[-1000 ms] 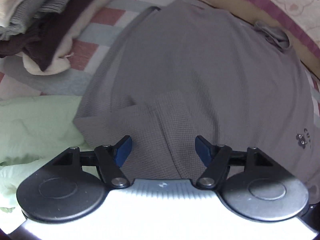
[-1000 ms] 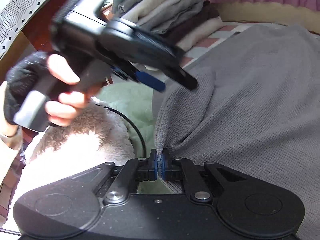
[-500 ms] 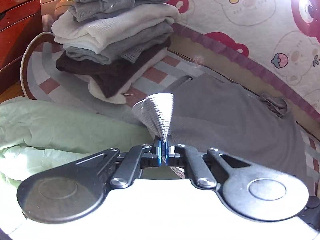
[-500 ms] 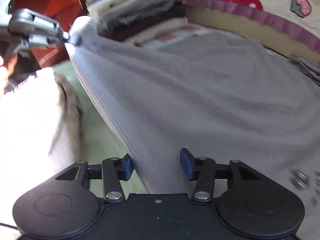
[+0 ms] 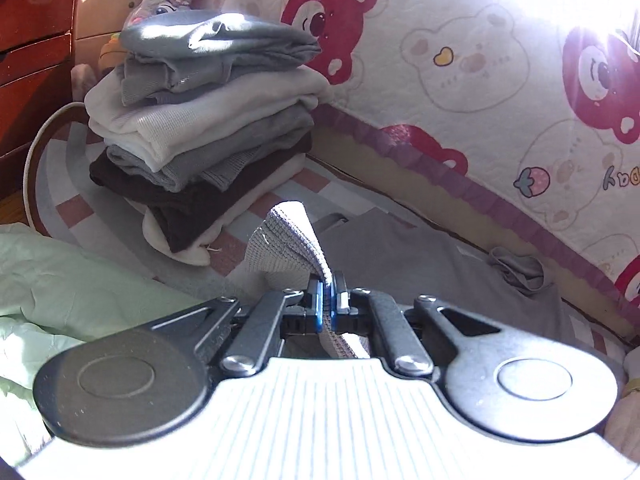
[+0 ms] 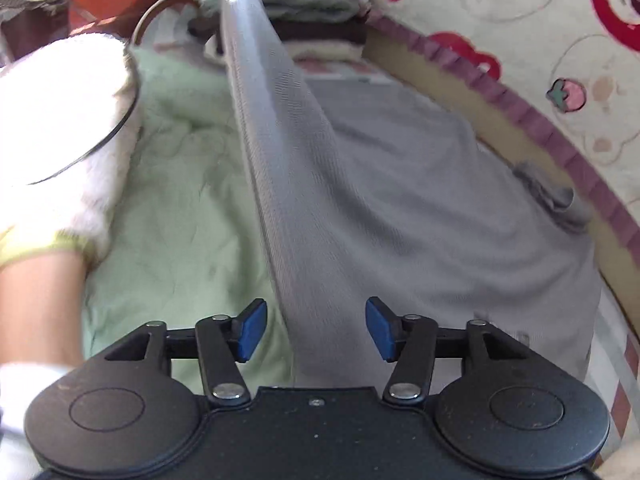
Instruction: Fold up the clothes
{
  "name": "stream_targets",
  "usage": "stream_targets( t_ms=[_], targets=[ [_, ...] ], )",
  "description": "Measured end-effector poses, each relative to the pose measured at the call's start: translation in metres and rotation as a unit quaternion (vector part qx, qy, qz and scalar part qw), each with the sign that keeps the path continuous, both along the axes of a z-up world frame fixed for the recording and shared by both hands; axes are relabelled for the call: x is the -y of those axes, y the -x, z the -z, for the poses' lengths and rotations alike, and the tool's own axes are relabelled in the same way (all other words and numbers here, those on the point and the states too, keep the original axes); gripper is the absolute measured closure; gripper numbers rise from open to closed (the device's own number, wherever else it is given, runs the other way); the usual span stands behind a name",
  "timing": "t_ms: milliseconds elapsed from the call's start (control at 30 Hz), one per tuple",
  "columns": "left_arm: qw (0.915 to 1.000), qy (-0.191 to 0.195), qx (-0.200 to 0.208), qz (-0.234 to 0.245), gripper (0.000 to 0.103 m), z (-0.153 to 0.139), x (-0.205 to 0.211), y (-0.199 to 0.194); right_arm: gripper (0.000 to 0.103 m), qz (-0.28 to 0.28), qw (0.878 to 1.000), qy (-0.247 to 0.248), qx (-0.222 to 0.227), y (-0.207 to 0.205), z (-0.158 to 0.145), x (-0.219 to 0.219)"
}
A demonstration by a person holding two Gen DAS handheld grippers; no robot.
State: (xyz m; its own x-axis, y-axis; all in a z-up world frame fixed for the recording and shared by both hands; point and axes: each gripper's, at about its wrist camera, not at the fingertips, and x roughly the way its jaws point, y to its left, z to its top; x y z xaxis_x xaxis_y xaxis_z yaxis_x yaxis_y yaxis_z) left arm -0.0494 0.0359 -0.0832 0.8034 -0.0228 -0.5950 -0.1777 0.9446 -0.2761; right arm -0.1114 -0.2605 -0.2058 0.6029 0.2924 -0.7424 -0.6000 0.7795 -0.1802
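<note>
A grey waffle-knit shirt [image 5: 420, 256] lies on the bed. My left gripper [image 5: 327, 304] is shut on a corner of it, and the pinched cloth [image 5: 288, 248] stands up in a fold above the jaws. In the right wrist view the shirt [image 6: 380, 184] is pulled up into a taut ridge [image 6: 264, 92] running to the upper left. My right gripper [image 6: 316, 326] is open, its blue pads on either side of the ridge's near end without touching it.
A stack of folded clothes [image 5: 200, 128] stands on the checked sheet at the back left. A pale green blanket [image 6: 180, 200] lies left of the shirt. A bear-print padded wall [image 5: 480, 80] borders the bed. A forearm in a fluffy white sleeve [image 6: 60, 120] is at left.
My left gripper closed on the shirt's corner and lifted it up. My right gripper let go of the shirt's edge and opened, and the cloth is now stretched upward.
</note>
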Motion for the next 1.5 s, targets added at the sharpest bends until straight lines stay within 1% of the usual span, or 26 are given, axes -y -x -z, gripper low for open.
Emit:
stream_targets(
  t_ms=[33, 67, 100, 133, 233, 300, 367, 467, 600, 633, 700, 733, 767, 833, 900, 967, 1100, 1167, 1200, 1267, 1300, 1333, 1367, 1400, 1433, 1500],
  targets=[
    [1.0000, 0.001, 0.000, -0.007, 0.100, -0.002, -0.005, 0.004, 0.042, -0.001, 1.000, 0.004, 0.004, 0.002, 0.000, 0.000],
    [0.9999, 0.002, 0.001, -0.016, 0.100, -0.003, -0.011, 0.010, 0.054, -0.005, 1.000, -0.008, -0.010, -0.001, -0.002, 0.002],
    [0.9996, 0.003, 0.000, -0.028, 0.100, -0.003, -0.018, 0.015, 0.093, -0.009, 0.999, -0.019, -0.024, -0.003, -0.004, 0.004],
    [0.9991, -0.002, -0.003, -0.042, 0.100, 0.000, -0.026, 0.018, 0.095, -0.013, 0.999, -0.030, -0.039, -0.005, -0.006, 0.006],
    [0.9963, -0.041, -0.033, -0.068, 0.100, 0.016, -0.041, 0.022, 0.095, -0.024, 0.995, -0.059, -0.078, -0.010, -0.011, 0.012],
    [0.9935, -0.057, -0.067, -0.072, 0.100, 0.034, -0.043, 0.020, 0.095, -0.022, 0.996, -0.038, -0.076, -0.004, -0.007, 0.007],
    [0.9906, -0.062, -0.094, -0.077, 0.100, 0.051, -0.043, 0.017, 0.095, -0.018, 0.997, -0.024, -0.076, -0.001, 0.000, 0.002],
    [0.9891, -0.071, -0.099, -0.083, 0.100, 0.053, -0.042, 0.020, 0.095, -0.011, 0.996, -0.021, -0.082, -0.005, 0.008, 0.000],
    [0.9898, -0.084, -0.095, -0.065, 0.100, 0.041, -0.049, 0.029, 0.095, -0.025, 0.997, -0.019, -0.064, 0.001, 0.001, 0.002],
    [0.9885, -0.099, -0.102, -0.050, 0.100, 0.043, -0.047, 0.029, 0.095, -0.023, 0.998, -0.016, -0.064, 0.001, 0.000, 0.002],
    [0.9831, -0.129, -0.127, -0.027, 0.101, 0.054, -0.039, 0.026, 0.095, -0.016, 0.997, 0.013, -0.072, 0.002, 0.008, -0.009],
    [0.9815, -0.126, -0.142, -0.022, 0.101, 0.060, -0.039, 0.023, 0.095, -0.017, 0.997, 0.028, -0.073, 0.001, 0.012, -0.014],
    [0.9818, -0.108, -0.155, -0.022, 0.101, 0.065, -0.042, 0.021, 0.095, -0.020, 0.996, 0.032, -0.076, 0.000, 0.013, -0.016],
    [0.9820, -0.068, -0.173, -0.031, 0.099, 0.069, -0.054, 0.018, 0.095, -0.022, 0.995, 0.013, -0.094, -0.005, 0.009, -0.013],
    [0.9807, -0.060, -0.181, -0.044, 0.096, 0.070, -0.063, 0.016, 0.095, -0.033, 0.993, -0.006, -0.116, -0.006, 0.006, -0.007],
    [0.9807, -0.065, -0.175, -0.059, 0.095, 0.067, -0.069, 0.016, 0.094, -0.050, 0.990, -0.017, -0.127, -0.006, 0.005, -0.002],
    [0.9807, -0.096, -0.146, -0.088, 0.095, 0.051, -0.070, 0.018, 0.093, -0.058, 0.987, -0.021, -0.147, -0.005, 0.012, 0.001],
    [0.9829, -0.094, -0.130, -0.091, 0.095, 0.039, -0.069, 0.015, 0.093, -0.062, 0.986, -0.023, -0.156, -0.005, 0.014, -0.001],
    [0.9845, -0.091, -0.120, -0.090, 0.092, 0.033, -0.067, 0.012, 0.093, -0.068, 0.984, -0.022, -0.161, -0.005, 0.013, -0.002],
    [0.9892, -0.093, -0.084, -0.077, 0.076, 0.019, -0.057, 0.001, 0.090, -0.084, 0.982, -0.010, -0.171, -0.009, 0.015, -0.004],
    [0.9911, -0.092, -0.070, -0.065, 0.059, 0.015, -0.051, -0.010, 0.086, -0.096, 0.980, 0.001, -0.176, -0.011, 0.017, -0.006],
    [0.9930, -0.085, -0.065, -0.050, 0.053, 0.014, -0.045, -0.026, 0.077, -0.115, 0.977, 0.011, -0.179, -0.010, 0.016, -0.008],
    [0.9946, -0.078, -0.059, -0.035, 0.053, 0.014, -0.040, -0.041, 0.072, -0.133, 0.974, 0.019, -0.184, -0.010, 0.015, -0.010],
    [0.9959, -0.070, -0.054, -0.020, 0.053, 0.013, -0.034, -0.057, 0.066, -0.148, 0.969, 0.013, -0.196, -0.013, 0.009, -0.008],
    [0.9964, -0.064, -0.055, -0.001, 0.053, 0.016, -0.027, -0.074, 0.064, -0.162, 0.964, 0.008, -0.208, -0.017, 0.004, -0.007],
    [0.9930, -0.061, -0.088, 0.051, 0.053, 0.030, -0.007, -0.117, 0.062, -0.183, 0.956, -0.016, -0.228, -0.022, -0.011, -0.001]
  ],
)
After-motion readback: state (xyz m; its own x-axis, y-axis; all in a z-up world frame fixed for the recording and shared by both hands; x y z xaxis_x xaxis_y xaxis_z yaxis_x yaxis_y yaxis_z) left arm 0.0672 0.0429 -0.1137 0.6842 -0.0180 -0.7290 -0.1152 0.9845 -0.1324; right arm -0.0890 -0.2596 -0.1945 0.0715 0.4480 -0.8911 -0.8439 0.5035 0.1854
